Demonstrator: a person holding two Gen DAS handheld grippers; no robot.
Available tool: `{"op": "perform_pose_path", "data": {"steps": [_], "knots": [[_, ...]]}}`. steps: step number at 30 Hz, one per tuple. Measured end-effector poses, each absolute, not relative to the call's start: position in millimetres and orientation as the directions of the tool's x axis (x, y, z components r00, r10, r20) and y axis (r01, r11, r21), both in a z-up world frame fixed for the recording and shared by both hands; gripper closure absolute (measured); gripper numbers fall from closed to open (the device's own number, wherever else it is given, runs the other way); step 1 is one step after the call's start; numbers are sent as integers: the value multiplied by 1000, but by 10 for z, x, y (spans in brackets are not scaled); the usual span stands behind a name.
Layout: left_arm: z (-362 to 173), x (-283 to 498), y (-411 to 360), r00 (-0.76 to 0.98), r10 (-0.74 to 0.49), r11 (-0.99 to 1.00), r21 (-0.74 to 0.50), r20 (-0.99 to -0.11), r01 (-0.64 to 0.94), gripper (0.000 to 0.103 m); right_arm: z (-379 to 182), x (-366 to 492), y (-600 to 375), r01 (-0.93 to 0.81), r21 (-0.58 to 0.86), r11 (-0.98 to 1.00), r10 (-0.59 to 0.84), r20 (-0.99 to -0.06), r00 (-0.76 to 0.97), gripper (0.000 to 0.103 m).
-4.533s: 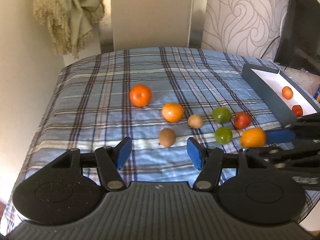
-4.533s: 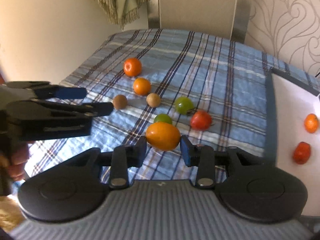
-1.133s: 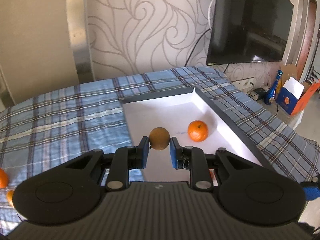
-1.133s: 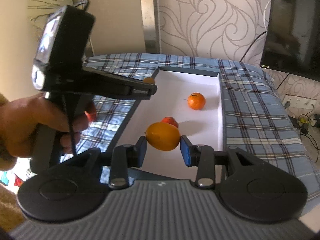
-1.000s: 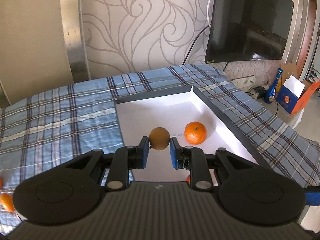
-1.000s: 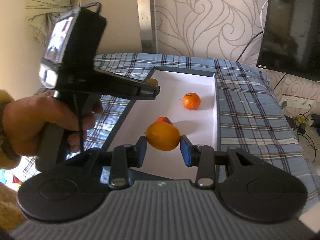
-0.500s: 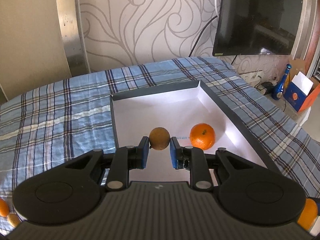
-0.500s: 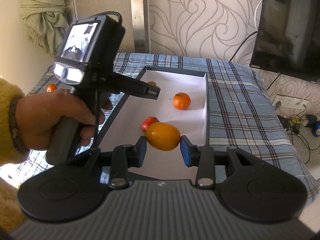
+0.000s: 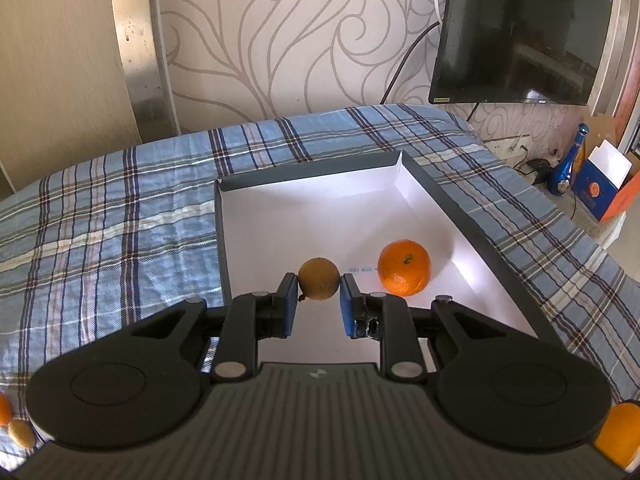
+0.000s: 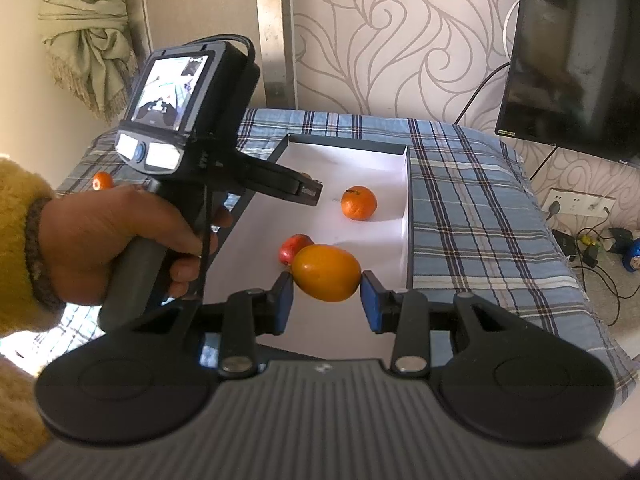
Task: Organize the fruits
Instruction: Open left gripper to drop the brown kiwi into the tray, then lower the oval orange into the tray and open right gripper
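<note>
Plaid cloth [image 9: 120, 208] covers the surface, and the white-floored box [image 9: 400, 168] is the landmark. Left of the box, a small orange fruit [image 10: 102, 180] waits on the cloth, so sorting looks partway done. Over the box's near-left part, the left gripper [image 9: 319, 300] clamps a brown kiwi [image 9: 319, 285]. Inside the box lie a red fruit [image 10: 290, 249] and a mandarin [image 9: 404, 267]. Over its near end, the right gripper [image 10: 326, 304] grips a large orange fruit [image 10: 326, 272]; both still need setting down. No writing is legible; the print on the gripper's finger is too blurred.
</note>
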State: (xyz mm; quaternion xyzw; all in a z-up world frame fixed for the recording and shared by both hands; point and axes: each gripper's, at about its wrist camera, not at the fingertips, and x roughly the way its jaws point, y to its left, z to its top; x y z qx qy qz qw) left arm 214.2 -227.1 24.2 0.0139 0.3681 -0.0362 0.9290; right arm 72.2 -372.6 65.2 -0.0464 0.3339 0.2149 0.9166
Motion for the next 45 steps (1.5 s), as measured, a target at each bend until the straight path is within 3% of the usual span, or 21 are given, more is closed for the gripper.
{"op": "perform_pose_path", "data": {"steps": [13, 18, 27, 32, 45], "knots": [[281, 2096, -2307, 723, -54, 997, 5, -689, 79, 75, 647, 680, -3737, -426, 86, 901, 382, -623, 683, 64], [352, 2007, -2319, 732, -46, 997, 13, -680, 75, 61, 644, 649, -3768, -418, 100, 903, 387, -616, 687, 64], [516, 1775, -2284, 739, -47, 998, 7, -672, 69, 57, 621, 618, -3798, -398, 135, 907, 393, -610, 688, 64], [614, 1589, -2229, 747, -38, 998, 10, -664, 60, 48, 616, 592, -3753, -397, 136, 908, 393, -607, 691, 64], [766, 1107, -1890, 756, -12, 1000, -9, -655, 8, 45, 588, 530, -3546, -427, 152, 891, 426, -604, 674, 64]]}}
